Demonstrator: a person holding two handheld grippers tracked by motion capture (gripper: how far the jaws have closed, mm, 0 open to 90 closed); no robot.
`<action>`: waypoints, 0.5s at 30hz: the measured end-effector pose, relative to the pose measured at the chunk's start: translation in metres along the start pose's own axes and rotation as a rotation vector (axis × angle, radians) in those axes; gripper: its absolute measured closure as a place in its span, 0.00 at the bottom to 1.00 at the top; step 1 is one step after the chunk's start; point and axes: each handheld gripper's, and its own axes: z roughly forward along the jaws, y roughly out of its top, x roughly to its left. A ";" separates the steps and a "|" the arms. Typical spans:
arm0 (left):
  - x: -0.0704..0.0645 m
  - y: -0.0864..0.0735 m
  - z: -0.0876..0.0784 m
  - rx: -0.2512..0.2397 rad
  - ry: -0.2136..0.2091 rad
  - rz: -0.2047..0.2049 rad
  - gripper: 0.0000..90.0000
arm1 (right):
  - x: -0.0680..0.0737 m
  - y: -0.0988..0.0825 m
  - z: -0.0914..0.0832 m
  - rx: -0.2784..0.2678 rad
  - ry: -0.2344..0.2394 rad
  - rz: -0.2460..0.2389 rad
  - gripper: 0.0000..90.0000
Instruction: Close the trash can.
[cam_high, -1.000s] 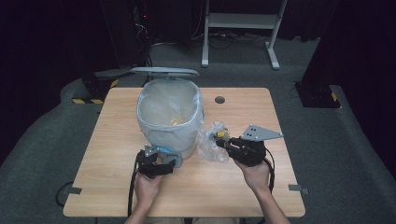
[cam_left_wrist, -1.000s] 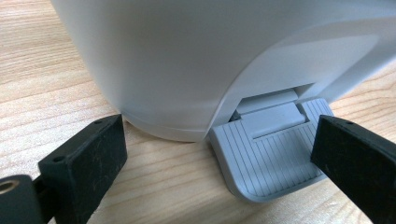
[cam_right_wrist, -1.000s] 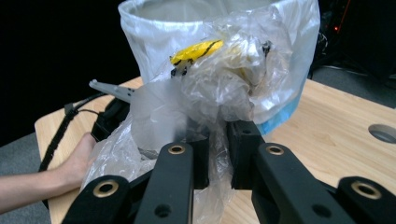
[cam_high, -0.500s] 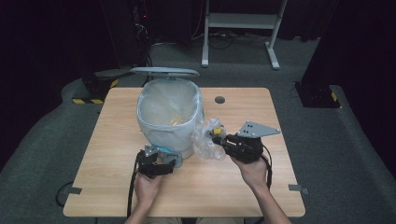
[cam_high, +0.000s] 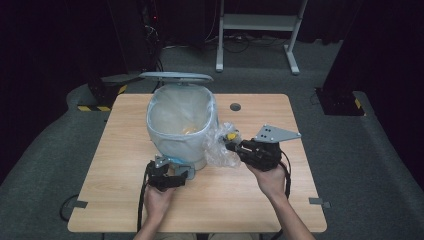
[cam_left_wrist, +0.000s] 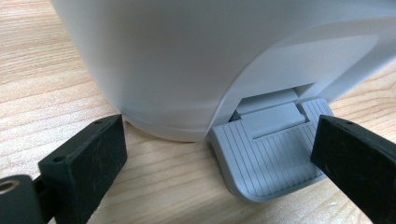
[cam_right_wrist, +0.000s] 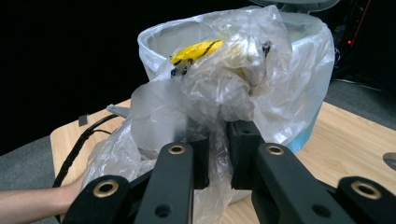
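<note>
Carrying a crumpled clear plastic bag toward the bin, lid already up.

Clamped nearly closed, the right gripper (cam_high: 234, 146) pinches the clear plastic bag (cam_high: 220, 146), which has edged leftward until it touches the lined pedal bin (cam_high: 181, 127), so the drop looks close. The left gripper (cam_left_wrist: 215, 154), jaws spread and holding nothing, straddles the grey pedal (cam_left_wrist: 268, 149), apparently pressing it. Wrinkled and translucent, the bag wraps something yellow with black marks (cam_right_wrist: 196, 52).
</note>
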 end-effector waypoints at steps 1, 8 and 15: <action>0.000 0.000 0.000 0.000 0.000 0.000 0.04 | 0.000 0.001 0.000 0.000 0.001 -0.001 0.90; 0.000 0.000 0.000 0.000 0.000 0.000 0.04 | -0.003 0.007 -0.001 -0.018 0.017 0.009 0.91; -0.001 0.000 0.001 -0.010 -0.001 -0.012 0.04 | -0.007 0.009 0.000 -0.022 0.022 0.027 0.91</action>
